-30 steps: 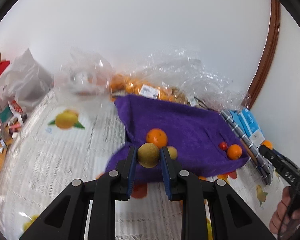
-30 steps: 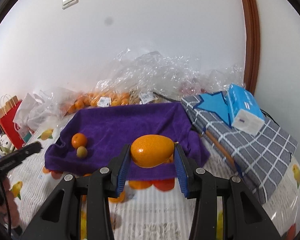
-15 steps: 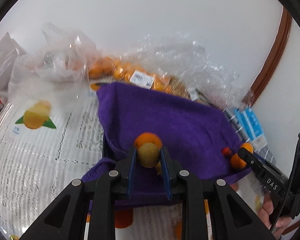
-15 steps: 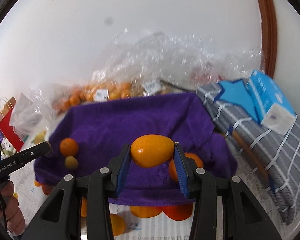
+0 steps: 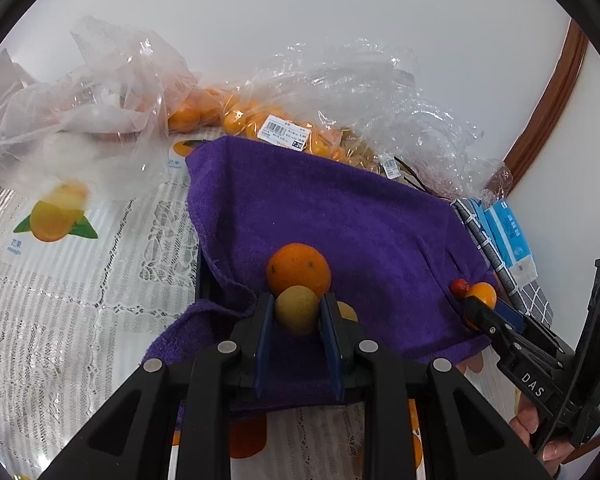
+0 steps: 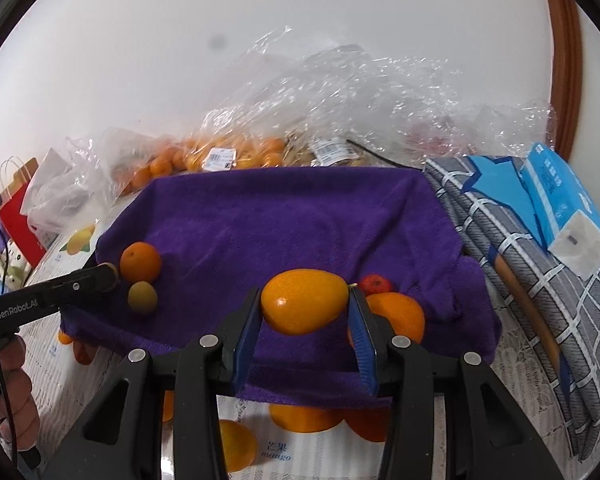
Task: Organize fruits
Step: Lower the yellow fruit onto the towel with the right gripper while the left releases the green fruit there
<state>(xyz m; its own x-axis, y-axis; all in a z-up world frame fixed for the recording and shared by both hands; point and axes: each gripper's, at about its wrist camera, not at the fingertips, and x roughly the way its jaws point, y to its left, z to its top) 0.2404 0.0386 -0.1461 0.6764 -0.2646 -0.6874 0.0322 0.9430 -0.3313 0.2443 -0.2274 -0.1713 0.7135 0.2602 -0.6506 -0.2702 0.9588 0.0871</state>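
Observation:
My left gripper is shut on a small yellow-green round fruit, held just above the purple towel, in front of an orange and beside another small green fruit. My right gripper is shut on an oval orange mango above the towel's near edge. Behind it lie an orange and a small red fruit. The left gripper's fingertip shows by an orange and a green fruit.
Clear plastic bags of small oranges and crumpled wrap lie behind the towel against the wall. A folded plaid cloth with a blue tissue pack lies at right. A red paper bag stands at left. The tablecloth carries printed fruit.
Both grippers have moved forward toward the purple towel, each still holding its fruit. The left one's fruit now hangs right before the orange.

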